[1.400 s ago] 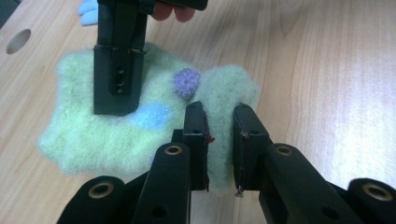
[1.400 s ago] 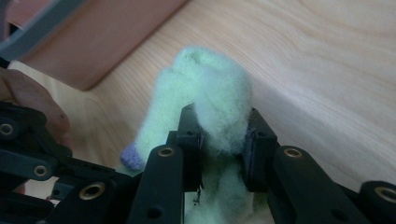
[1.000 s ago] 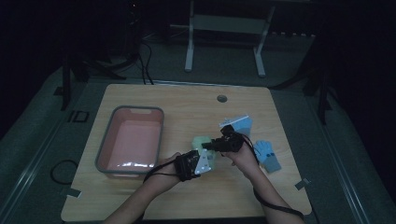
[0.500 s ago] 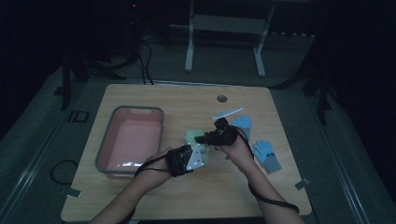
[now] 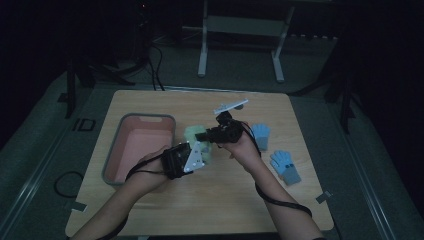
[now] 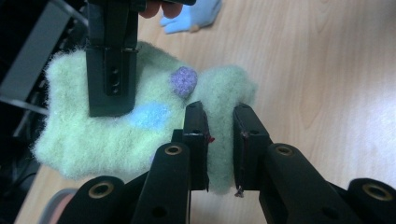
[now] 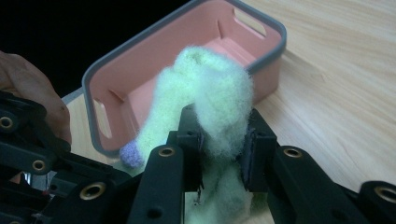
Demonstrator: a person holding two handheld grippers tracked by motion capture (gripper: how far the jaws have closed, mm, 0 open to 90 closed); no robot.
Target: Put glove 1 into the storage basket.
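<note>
Holding one fluffy pale-green sock (image 5: 196,136) pinched in both closed jaws, left gripper (image 5: 192,156), right gripper (image 5: 212,134); pink plastic bin (image 5: 120,165) beside it empty; drop-in outstanding

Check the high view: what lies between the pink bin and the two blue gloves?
The fuzzy green glove, held up off the table by both the left hand-held gripper and the right hand-held gripper, between the pink bin and the blue gloves.

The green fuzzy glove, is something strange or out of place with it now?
Nothing looks damaged. The green fuzzy glove hangs above the table, pinched by both the left gripper and the right gripper, beside the pink bin. Two blue gloves lie apart on the wood.
</note>
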